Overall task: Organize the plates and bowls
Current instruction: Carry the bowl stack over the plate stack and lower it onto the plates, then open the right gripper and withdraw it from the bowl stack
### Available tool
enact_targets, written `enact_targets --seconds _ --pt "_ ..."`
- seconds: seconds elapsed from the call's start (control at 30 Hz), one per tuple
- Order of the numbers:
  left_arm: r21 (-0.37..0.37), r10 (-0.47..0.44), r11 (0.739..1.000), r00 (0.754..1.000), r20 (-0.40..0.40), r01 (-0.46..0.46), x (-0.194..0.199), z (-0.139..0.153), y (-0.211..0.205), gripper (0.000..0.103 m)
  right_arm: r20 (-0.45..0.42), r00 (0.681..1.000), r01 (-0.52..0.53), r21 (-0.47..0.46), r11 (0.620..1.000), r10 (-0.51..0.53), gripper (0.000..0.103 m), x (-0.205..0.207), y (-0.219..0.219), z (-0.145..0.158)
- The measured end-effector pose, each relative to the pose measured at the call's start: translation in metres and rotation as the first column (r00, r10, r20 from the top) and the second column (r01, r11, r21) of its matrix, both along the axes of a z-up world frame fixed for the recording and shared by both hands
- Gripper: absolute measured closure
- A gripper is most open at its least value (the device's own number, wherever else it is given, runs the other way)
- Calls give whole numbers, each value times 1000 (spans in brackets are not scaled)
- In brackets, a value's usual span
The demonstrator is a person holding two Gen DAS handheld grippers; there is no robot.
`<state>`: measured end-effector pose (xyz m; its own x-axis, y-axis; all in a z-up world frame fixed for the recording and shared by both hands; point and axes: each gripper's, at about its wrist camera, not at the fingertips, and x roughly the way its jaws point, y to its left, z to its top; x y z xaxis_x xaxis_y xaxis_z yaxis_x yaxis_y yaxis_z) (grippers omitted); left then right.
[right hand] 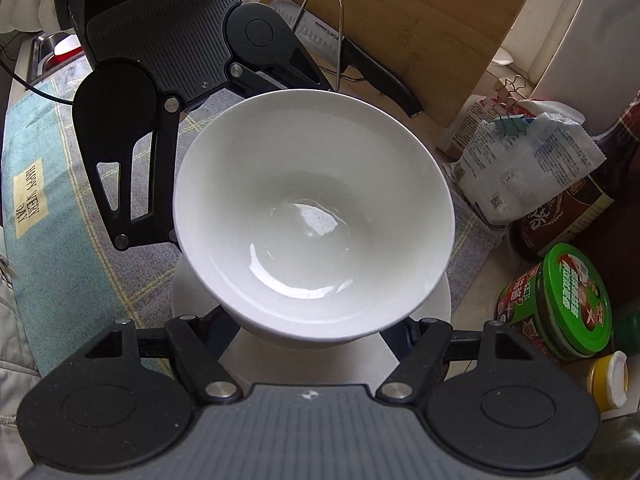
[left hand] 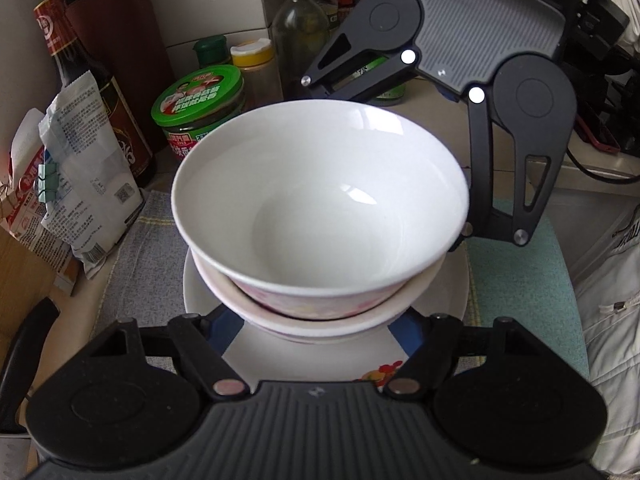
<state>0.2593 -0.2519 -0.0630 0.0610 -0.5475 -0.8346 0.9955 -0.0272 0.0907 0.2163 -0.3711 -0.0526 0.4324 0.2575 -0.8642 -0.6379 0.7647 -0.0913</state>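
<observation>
A white bowl [left hand: 320, 196] with a pink flower pattern outside sits nested in a second, lower bowl [left hand: 320, 322], which stands on a white plate [left hand: 280, 356] with a fruit print. The stack also shows in the right wrist view, top bowl [right hand: 312, 208] over the plate [right hand: 304, 364]. My left gripper [left hand: 318, 332] reaches to the near side of the stack, jaws spread wide around the lower bowl; its fingertips are hidden beneath the bowls. My right gripper [right hand: 312, 336] reaches in from the opposite side, jaws equally wide, tips hidden under the bowl.
The plate rests on a grey and teal cloth [left hand: 520, 292]. Behind it stand a green-lidded jar [left hand: 198, 104], a dark sauce bottle [left hand: 92, 80], clipped bags [left hand: 80, 184] and oil bottles [left hand: 300, 28]. A knife [right hand: 360, 64] and wooden cutting board [right hand: 420, 20] lean at the wall.
</observation>
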Motion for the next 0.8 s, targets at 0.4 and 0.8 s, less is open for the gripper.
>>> enact_targets --seconds 0.4,0.8 --pt "3 11 1000 999 -40 -10 8 -11 -9 26 -36 999 -1 -2 1000 1 24 3 -3 -6" --pt "-53 71 996 995 -65 -75 11 -13 1 12 -5 1000 21 30 999 -21 5 5 -4 -4"
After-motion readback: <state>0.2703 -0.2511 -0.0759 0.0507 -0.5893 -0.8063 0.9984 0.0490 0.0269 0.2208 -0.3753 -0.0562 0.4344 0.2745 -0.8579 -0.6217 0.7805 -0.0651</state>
